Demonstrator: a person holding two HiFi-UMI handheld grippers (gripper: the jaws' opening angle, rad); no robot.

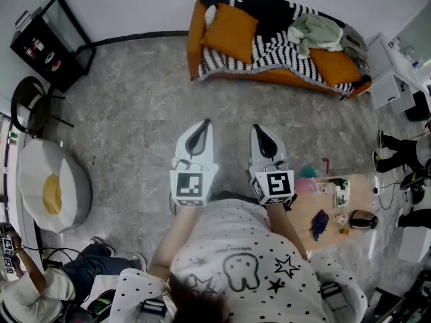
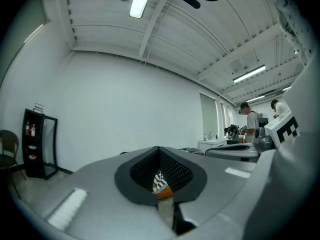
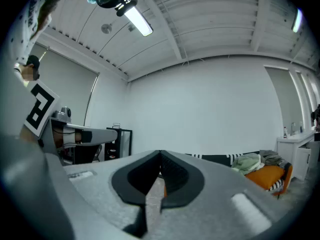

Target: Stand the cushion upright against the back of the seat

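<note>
Ok so here's where I'm at. Both grippers are held out level in front of the person in the white spotted shirt (image 1: 236, 261), side by side over the grey marbled floor (image 1: 135, 126), well apart from the couch. The left gripper (image 1: 202, 128) has its fingers pressed together with nothing between them. The left gripper view shows the tips meeting (image 2: 159, 150), with just a sliver of stripes and orange peeking through the slot behind them. The right gripper (image 1: 262, 132) is the same deal: fingers closed on nothing, tips meeting (image 3: 160, 155).

The orange sofa (image 1: 195, 39) sits against the far wall, with a black-and-white striped blanket (image 1: 269, 52) thrown over it. The orange square cushion (image 1: 229, 32) is at the sofa's left end, up by the arm. I can't really tell from here whether it's propped up or just lying there. A second orange cushion (image 1: 335, 66) is on the seat at the right end, with a pale green crumpled cloth (image 1: 316, 32) bunched up just beside it and touching it. The right gripper view catches that same pair off to its right.

Other stuff around: a black glass-fronted cabinet (image 1: 50, 42) in the far left corner, a black chair (image 1: 30, 106) near it, a white beanbag with a yellow centre (image 1: 50, 187), and a low wooden counter (image 1: 316, 207) on the right with small bits on it.
</note>
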